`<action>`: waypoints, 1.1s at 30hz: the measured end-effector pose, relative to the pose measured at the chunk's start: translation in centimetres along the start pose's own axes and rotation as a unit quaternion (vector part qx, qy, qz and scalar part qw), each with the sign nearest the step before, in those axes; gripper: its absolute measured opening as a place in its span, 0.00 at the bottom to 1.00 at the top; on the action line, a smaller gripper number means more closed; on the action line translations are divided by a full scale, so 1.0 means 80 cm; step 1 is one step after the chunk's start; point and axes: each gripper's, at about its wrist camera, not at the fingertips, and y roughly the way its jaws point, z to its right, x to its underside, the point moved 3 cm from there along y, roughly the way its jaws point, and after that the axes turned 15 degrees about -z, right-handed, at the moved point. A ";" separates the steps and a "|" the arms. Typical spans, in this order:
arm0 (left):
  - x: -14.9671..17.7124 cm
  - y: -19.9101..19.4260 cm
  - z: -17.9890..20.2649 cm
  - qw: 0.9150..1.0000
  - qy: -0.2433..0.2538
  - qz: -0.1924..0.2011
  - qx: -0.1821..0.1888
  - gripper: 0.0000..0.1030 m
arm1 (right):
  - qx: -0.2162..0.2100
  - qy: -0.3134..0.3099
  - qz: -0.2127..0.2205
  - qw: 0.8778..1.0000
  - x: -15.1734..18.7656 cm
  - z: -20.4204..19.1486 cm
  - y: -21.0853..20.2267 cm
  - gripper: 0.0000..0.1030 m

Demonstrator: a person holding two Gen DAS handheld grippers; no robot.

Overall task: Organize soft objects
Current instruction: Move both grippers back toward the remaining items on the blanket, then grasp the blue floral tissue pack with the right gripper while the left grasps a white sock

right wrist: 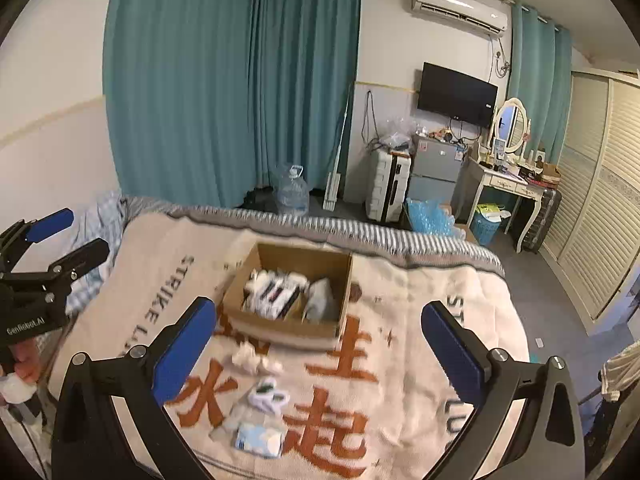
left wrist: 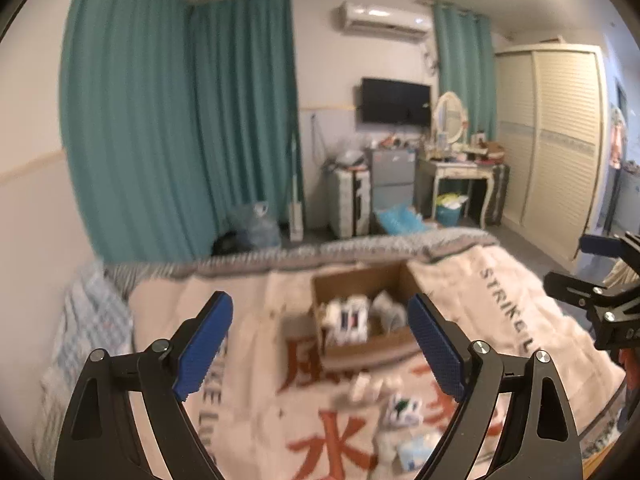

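A brown cardboard box (right wrist: 280, 330) stands open on the printed beige blanket (right wrist: 404, 360) of a bed, with white and dark soft packets (right wrist: 276, 292) inside. On the blanket in front of it lie a crumpled white piece (right wrist: 250, 358), a white and green item (right wrist: 266, 394) and a blue and white packet (right wrist: 258, 440). My right gripper (right wrist: 318, 306) hangs open and empty above the bed. My left gripper (left wrist: 320, 308) is open and empty too, facing the box (left wrist: 360, 346). Each gripper shows at the edge of the other's view.
A checked cloth (right wrist: 96, 216) lies at the bed's left edge. Beyond the bed are teal curtains, a water bottle (right wrist: 293, 192), a white suitcase (right wrist: 386, 188), a small fridge (right wrist: 434, 168), a dressing table (right wrist: 504, 184) and a louvred wardrobe (right wrist: 600, 200).
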 end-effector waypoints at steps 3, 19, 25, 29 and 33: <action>0.045 0.029 -0.012 0.999 -0.023 -0.032 0.002 0.88 | -0.014 0.001 -0.023 1.000 0.043 -0.010 0.033 1.00; 0.222 0.196 -0.007 0.985 -0.036 -0.167 -0.009 0.88 | -0.042 -0.030 -0.235 0.971 0.241 -0.095 0.318 1.00; 0.236 0.220 0.017 0.980 -0.008 -0.198 0.002 0.87 | -0.043 -0.034 -0.245 0.968 0.249 -0.094 0.328 0.73; 0.242 0.226 0.048 0.977 0.018 -0.211 0.012 0.86 | -0.033 -0.006 -0.214 0.976 0.230 -0.065 0.304 0.72; 0.254 0.239 0.083 0.971 0.034 -0.233 0.049 0.80 | -0.019 0.026 -0.195 0.980 0.217 -0.030 0.289 0.72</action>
